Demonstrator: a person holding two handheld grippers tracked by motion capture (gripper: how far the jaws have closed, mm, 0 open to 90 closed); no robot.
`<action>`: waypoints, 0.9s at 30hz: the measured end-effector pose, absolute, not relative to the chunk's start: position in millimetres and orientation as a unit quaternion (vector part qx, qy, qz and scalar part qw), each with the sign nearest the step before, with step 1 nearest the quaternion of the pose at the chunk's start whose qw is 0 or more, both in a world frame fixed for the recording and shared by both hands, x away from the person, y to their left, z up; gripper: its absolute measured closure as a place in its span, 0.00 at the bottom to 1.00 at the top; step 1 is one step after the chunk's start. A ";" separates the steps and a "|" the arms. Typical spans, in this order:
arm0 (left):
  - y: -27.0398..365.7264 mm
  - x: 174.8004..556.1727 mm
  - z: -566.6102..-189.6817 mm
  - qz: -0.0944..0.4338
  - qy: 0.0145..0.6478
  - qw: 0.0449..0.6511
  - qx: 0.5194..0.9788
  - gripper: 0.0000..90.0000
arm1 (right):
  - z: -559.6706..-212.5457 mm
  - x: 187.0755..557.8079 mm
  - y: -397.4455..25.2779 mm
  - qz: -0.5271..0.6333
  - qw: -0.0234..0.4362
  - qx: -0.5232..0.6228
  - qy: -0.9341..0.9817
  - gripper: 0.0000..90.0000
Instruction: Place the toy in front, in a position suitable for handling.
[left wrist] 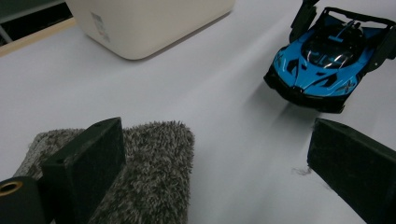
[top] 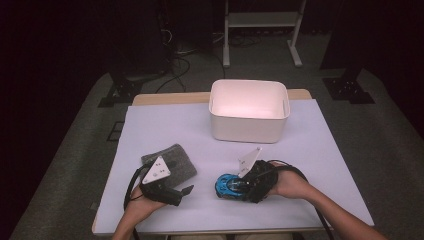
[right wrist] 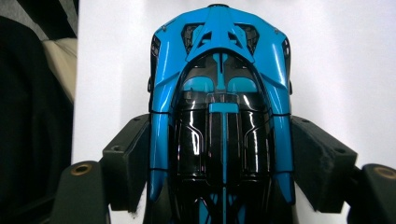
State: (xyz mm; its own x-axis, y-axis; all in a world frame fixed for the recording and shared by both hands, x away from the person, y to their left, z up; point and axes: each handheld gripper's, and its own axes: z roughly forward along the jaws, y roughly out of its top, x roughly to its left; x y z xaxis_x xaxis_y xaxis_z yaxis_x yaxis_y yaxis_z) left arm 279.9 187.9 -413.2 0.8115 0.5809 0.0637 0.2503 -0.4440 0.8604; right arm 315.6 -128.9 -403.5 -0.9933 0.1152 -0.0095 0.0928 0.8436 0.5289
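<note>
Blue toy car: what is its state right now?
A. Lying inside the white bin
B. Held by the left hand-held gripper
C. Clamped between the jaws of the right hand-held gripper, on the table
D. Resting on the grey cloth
C: in the right gripper view the blue toy car sits between the two black jaws of the right hand-held gripper, which press its sides; the high view shows it on the table sheet, apart from the white bin and the grey cloth.

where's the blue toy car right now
In the high view the blue toy car sits near the table's front edge, between the right gripper's jaws, right of the grey cloth.
</note>
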 end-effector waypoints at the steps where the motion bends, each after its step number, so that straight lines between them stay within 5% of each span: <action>1: 188.3 280.4 -413.8 0.177 0.249 0.462 0.833 0.05 | -406.3 317.2 -127.3 0.272 0.016 0.050 0.961 0.30; 18: 194.5 301.5 -429.5 0.179 0.250 0.408 0.859 0.15 | -436.6 323.6 -118.7 0.269 -0.003 0.029 0.963 0.30; 27: 197.5 311.6 -432.1 0.160 0.236 0.398 0.872 0.28 | -423.0 319.5 -140.3 0.327 -0.005 0.063 0.943 0.18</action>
